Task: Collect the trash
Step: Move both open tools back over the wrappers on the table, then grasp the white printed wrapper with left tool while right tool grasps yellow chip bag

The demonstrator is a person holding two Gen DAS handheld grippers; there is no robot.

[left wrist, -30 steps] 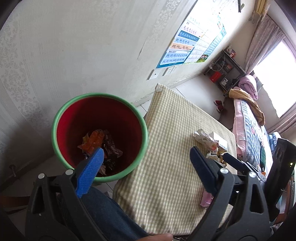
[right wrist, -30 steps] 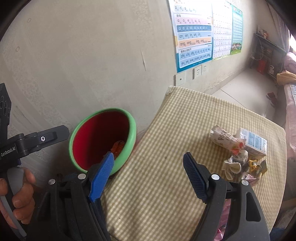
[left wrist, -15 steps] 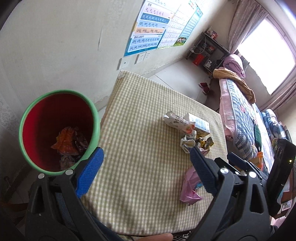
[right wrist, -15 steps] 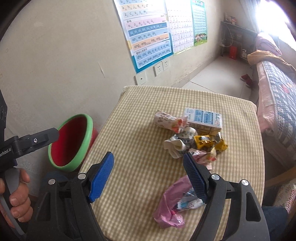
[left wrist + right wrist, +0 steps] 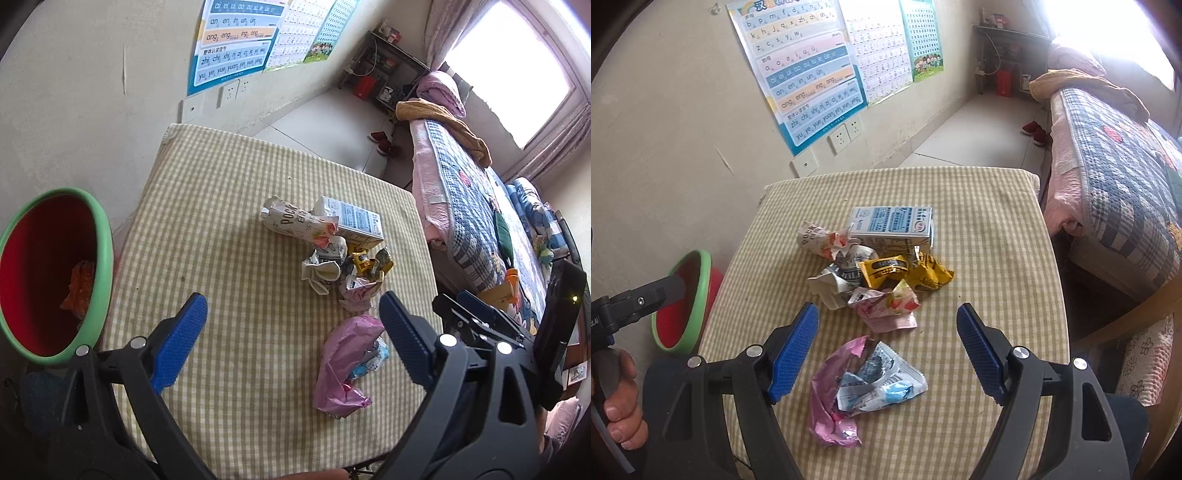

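Counter (image 5: 997,229): checked cloth, trash heaped mid-surface.
Pink wrapper (image 5: 831,391): nearest piece, lying apart from heap.
Carton (image 5: 892,225): far side of heap.
Bin (image 5: 55,273): off counter's left edge, partly filled.
Right gripper (image 5: 886,350): released, empty, above pink wrapper.
Left gripper (image 5: 288,339): released, empty.
Advice: take pink wrapper first; straddle its crumpled bulk, pinch low.

Checked-cloth table (image 5: 997,236), milk carton (image 5: 892,221), crumpled wrappers (image 5: 882,280), pink wrapper (image 5: 831,391)
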